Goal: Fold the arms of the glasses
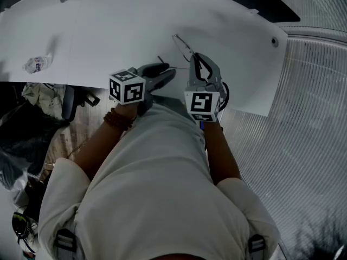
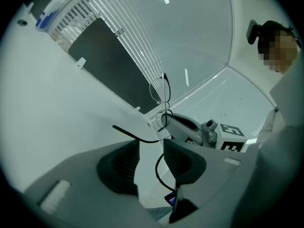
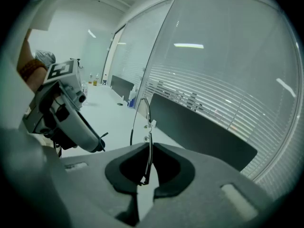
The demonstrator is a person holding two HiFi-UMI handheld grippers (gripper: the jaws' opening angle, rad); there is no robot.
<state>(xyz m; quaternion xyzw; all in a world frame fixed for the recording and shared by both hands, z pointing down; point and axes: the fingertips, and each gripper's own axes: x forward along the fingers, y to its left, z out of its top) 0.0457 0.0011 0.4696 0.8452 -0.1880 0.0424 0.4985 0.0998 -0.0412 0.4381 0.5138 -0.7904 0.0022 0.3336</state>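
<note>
White shirt [image 1: 157, 188] fills the foreground; the person stands at the near edge of a white table [image 1: 124, 26]. Both grippers are held just above that near edge. R gripper [image 3: 148, 148] is clenched on thin wire glasses [image 3: 148, 132], gripping the front frame, w/ lenses upright over the table. L gripper [image 2: 151, 144], just beside it, has its jaws apart; a black glasses arm [image 2: 135, 137] crosses the gap at the tips, not pinched. Farther left on the table lies a small crumpled wrapper [image 1: 35, 64].
</note>
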